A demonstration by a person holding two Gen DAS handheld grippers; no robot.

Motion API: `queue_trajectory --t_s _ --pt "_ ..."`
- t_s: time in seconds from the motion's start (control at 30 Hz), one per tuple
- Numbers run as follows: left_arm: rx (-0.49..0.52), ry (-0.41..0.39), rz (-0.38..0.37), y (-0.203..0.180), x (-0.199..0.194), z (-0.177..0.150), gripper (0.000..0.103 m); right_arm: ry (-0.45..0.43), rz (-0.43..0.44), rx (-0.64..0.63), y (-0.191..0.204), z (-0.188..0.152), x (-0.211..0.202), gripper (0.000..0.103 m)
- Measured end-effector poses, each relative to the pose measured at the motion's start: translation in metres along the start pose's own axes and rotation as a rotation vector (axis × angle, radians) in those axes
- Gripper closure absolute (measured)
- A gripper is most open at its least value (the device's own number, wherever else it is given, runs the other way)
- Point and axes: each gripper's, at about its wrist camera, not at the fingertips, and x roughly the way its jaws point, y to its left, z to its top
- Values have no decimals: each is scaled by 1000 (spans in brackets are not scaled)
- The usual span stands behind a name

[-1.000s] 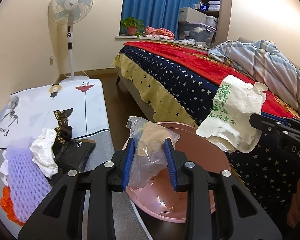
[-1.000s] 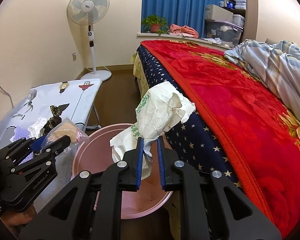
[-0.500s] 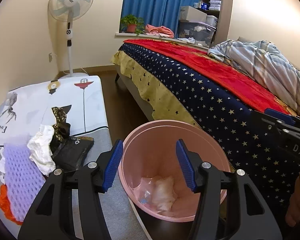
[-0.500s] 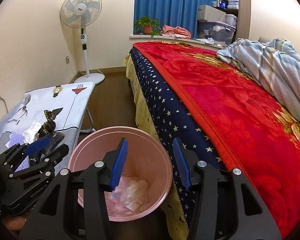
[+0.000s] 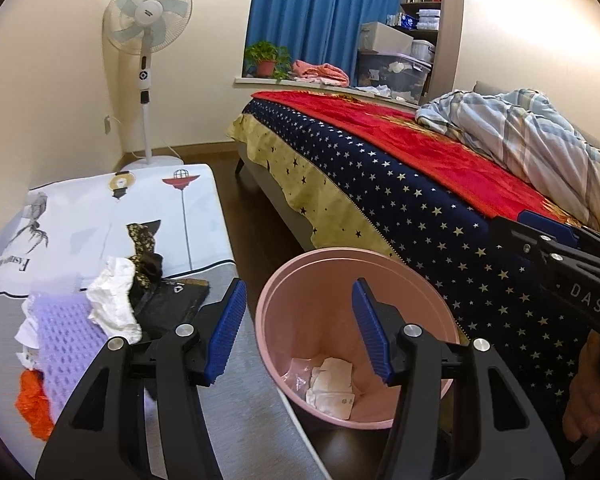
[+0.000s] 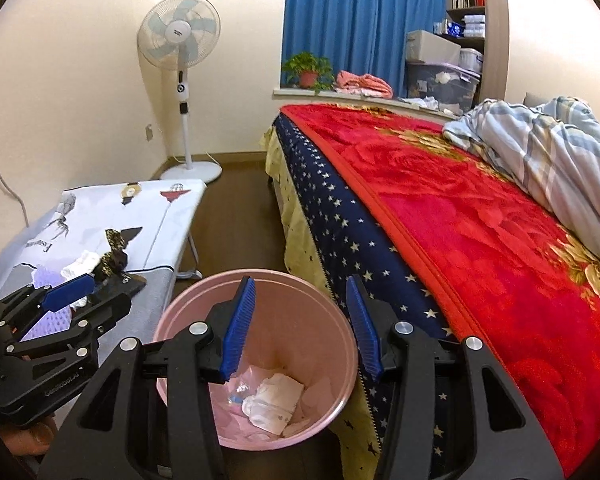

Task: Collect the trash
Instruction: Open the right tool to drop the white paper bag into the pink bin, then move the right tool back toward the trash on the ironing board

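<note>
A: Bedroom; round pink plastic bin on the floor between bed and table.
B: Left tool, right tool: both apart, empty, above the bin. Crumpled white paper trash lies inside.

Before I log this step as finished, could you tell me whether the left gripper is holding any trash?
No, the left gripper is open with nothing between its blue fingers, above the pink bin.

Smooth pink plastic bin, crumpled paper trash, plush red blanket, matt black claw
</note>
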Motion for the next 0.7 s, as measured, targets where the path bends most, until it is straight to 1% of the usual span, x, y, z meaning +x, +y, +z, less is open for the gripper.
queue_trajectory --t_s 0.1,0.27,0.33,0.4,0.53,0.7 --pt "-9 -8 10 7 -8 0 49 -28 21 5 2 1 -5 54" --pt "-29 -29 31 21 -27 -1 49 -35 75 20 7 2 -10 54" --pt "-37 -34 42 28 -35 -3 49 -44 75 9 13 2 -14 54" --pt "-48 -37 59 38 -42 -5 49 -45 79 -3 18 1 -15 54" --pt "-72 -45 96 56 -57 -9 49 -48 114 -23 31 -1 -20 54" --pt "-115 -46 152 81 -73 -17 49 -42 179 -37 53 -4 -21 54"
